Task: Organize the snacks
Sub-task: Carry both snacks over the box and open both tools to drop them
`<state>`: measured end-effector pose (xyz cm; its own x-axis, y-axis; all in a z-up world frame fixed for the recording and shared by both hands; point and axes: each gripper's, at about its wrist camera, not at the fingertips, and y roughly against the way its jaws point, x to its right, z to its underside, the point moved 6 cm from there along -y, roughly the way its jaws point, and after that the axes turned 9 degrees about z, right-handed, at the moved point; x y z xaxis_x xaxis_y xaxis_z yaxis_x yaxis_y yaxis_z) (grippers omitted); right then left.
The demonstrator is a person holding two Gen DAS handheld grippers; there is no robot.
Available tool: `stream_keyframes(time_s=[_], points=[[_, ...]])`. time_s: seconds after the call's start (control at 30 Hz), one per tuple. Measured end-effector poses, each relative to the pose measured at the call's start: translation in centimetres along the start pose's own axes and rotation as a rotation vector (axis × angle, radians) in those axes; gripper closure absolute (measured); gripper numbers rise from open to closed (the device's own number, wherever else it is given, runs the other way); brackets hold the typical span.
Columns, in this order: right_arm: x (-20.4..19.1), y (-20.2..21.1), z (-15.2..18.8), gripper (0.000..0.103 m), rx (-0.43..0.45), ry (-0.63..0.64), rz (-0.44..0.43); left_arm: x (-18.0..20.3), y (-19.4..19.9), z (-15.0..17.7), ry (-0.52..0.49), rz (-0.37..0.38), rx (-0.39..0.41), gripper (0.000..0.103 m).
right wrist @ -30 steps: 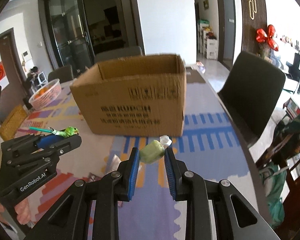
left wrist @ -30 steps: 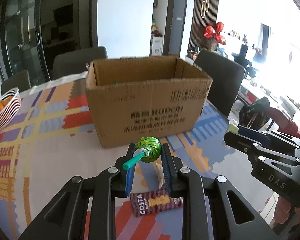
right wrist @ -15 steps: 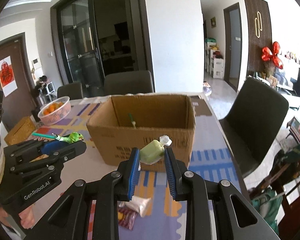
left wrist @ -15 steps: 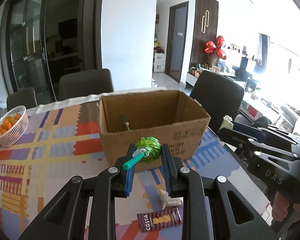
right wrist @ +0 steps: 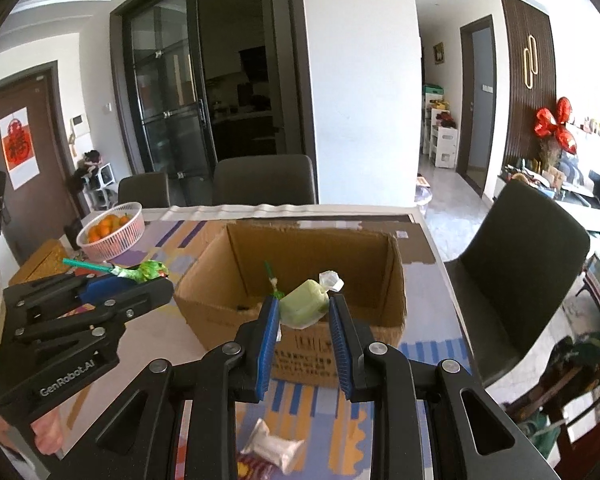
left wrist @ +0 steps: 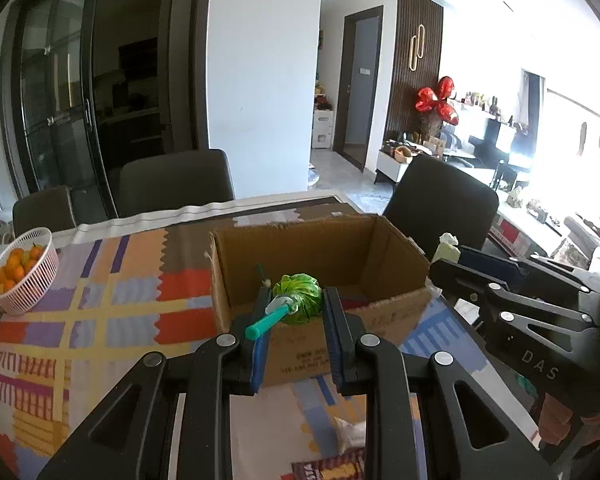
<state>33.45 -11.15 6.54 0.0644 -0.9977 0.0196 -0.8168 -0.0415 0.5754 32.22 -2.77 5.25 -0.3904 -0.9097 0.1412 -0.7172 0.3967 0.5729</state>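
Between your blue pads: you are clenching a green lollipop (left wrist: 298, 299) in the left tool (left wrist: 296, 322) and a pale green candy (right wrist: 303, 307) in the right tool (right wrist: 303, 322).
Below, on the counter (left wrist: 100, 316): two loose snack packets (right wrist: 274, 446) are waiting, unsorted.
Ahead: you are holding both treats over the near rim of the open cardboard box (right wrist: 300, 276).
Risk: releasing now may be dropping them on the rim or outside, since they are barely clearing it.
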Motion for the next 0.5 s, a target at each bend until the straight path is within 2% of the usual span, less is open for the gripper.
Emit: stream_keyframes(time_s=[0.2,0.5], points=[[0.2,-1.5,-2.2,0.076,-0.004,0.021,0.014,-1.1,-1.3,-1.7,0.008,-0.013,-0.013,0.077],[0.2,-4.4,-3.7,0.076,-0.037,0.058,0.028,-2.1,-4.5,-2.8,0.019,-0.008,-0.062,0.077]])
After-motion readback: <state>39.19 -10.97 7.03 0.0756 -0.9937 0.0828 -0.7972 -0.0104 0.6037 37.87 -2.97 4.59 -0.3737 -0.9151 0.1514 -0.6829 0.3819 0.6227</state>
